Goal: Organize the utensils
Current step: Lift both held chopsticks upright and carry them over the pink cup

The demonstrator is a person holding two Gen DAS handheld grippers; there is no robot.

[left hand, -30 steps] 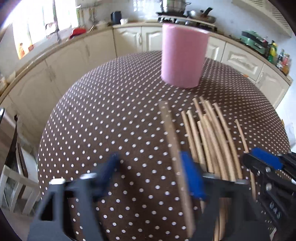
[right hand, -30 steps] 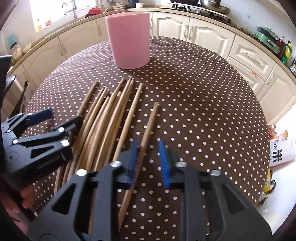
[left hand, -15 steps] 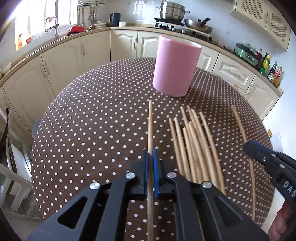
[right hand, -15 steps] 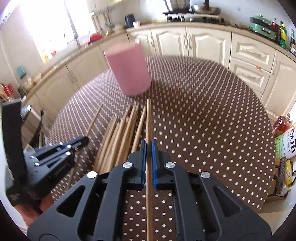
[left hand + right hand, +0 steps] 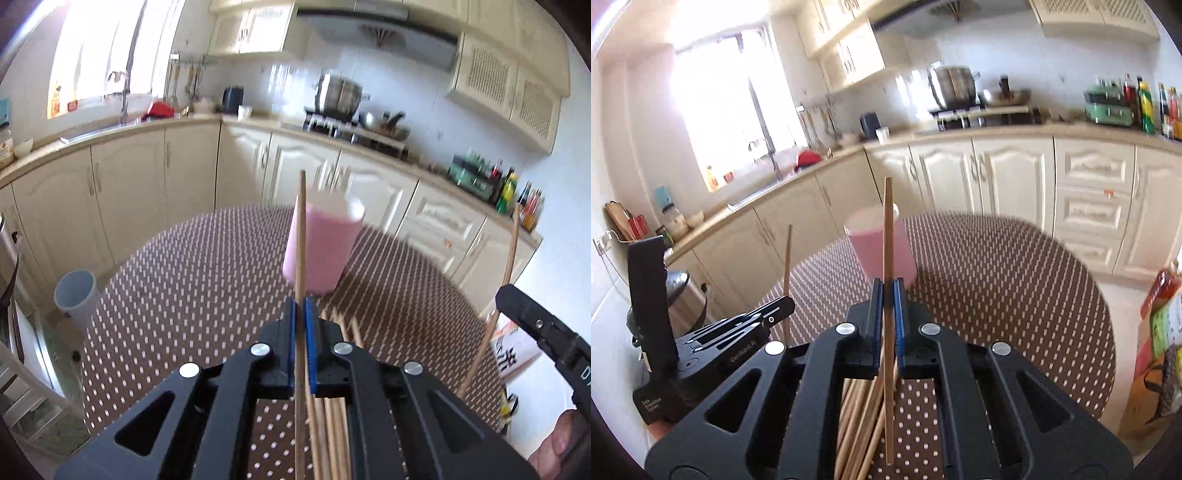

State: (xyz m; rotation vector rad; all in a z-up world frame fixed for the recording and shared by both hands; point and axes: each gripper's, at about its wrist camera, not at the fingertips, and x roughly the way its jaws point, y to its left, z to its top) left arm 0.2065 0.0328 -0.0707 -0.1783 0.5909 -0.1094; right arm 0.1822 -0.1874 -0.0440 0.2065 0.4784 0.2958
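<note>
A pink cylindrical holder (image 5: 319, 247) stands on the brown polka-dot table (image 5: 184, 280); it also shows in the right wrist view (image 5: 882, 247). My left gripper (image 5: 300, 310) is shut on a wooden chopstick (image 5: 301, 236), lifted above the table and pointing toward the holder. My right gripper (image 5: 886, 291) is shut on another chopstick (image 5: 887, 229), also lifted. Several chopsticks (image 5: 332, 421) lie on the table below the grippers, also seen in the right wrist view (image 5: 860, 413). The right gripper and its chopstick (image 5: 491, 314) show at the right of the left wrist view.
Cream kitchen cabinets (image 5: 147, 184) curve behind the table. A grey bin (image 5: 75, 295) stands on the floor at left. Bags and a bottle (image 5: 1160, 332) sit on the floor beyond the table's right edge. The left gripper body (image 5: 701, 343) is at the right view's lower left.
Both grippers, each holding a chopstick, have risen off the table and tilted up; the views now look level across the kitchen, with the holder ahead.
</note>
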